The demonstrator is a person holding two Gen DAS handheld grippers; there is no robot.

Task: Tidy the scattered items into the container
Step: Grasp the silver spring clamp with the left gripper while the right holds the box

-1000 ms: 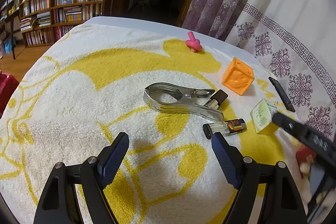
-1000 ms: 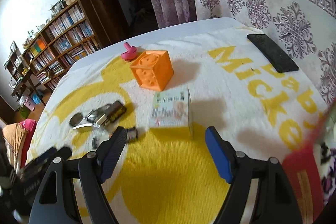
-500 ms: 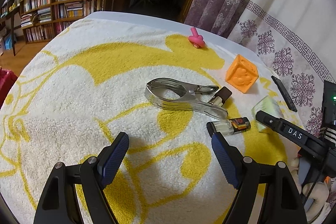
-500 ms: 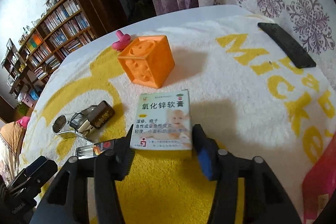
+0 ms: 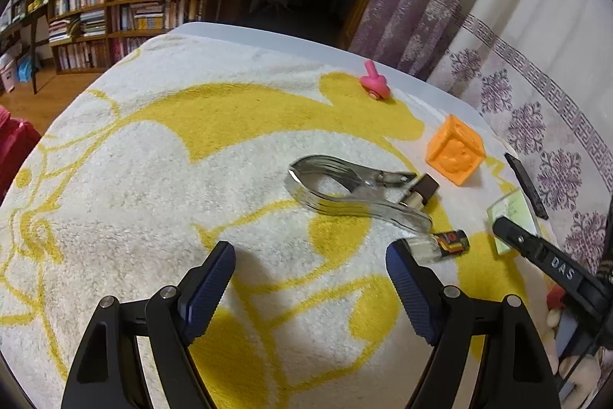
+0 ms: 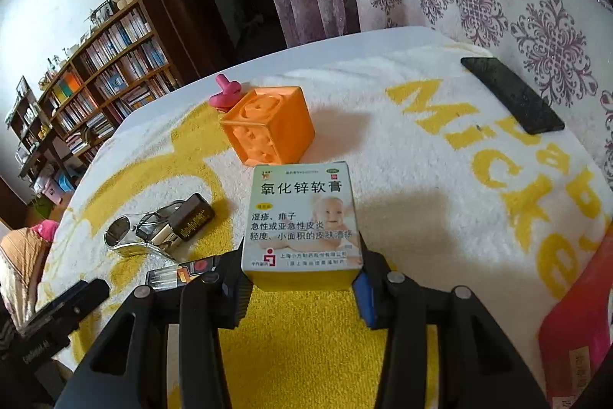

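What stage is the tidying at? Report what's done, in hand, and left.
Done: nothing visibly; no item shows inside a container.
In hand: the right gripper is shut on the ointment box, which is on the towel. The left gripper hangs open and empty.
Left: metal clamp, lighter, brown tube, orange cube, pink top, black bar.

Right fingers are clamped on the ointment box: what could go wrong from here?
The right gripper pinches only the near end of the ointment box, so the box may tip or slip on lifting. The orange cube sits close behind it, so pushing forward could knock it. The cardboard may also crush.
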